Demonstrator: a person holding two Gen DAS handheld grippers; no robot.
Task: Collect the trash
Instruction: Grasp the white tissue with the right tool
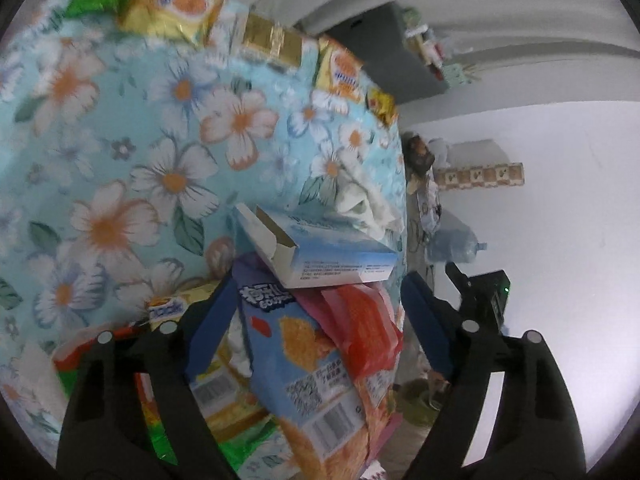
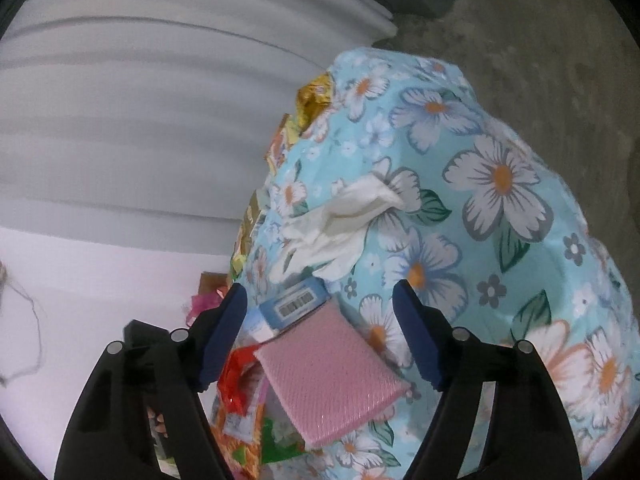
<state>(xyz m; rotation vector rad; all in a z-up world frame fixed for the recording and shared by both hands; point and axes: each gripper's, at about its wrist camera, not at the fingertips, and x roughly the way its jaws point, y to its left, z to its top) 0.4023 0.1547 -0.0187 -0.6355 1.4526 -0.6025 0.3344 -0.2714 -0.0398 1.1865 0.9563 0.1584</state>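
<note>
A table with a light blue floral cloth (image 1: 120,140) holds scattered trash. In the left wrist view my left gripper (image 1: 320,304) is open, its blue fingers on either side of a heap: an open white and blue carton (image 1: 320,252), a blue snack bag (image 1: 296,360) and a red wrapper (image 1: 364,320). A crumpled white tissue (image 1: 364,200) lies beyond. In the right wrist view my right gripper (image 2: 324,320) is open over a pink sponge (image 2: 332,376), the carton's barcode end (image 2: 296,304) and the tissue (image 2: 336,224). Nothing is held.
Yellow snack packets (image 1: 176,8) and a gold wrapper (image 1: 272,40) lie along the table's far edge. A gold wrapper (image 2: 316,96) shows at the table edge in the right wrist view. A water jug (image 1: 456,246) and a dark cabinet (image 1: 384,52) stand beyond. The floor (image 2: 540,40) is bare concrete.
</note>
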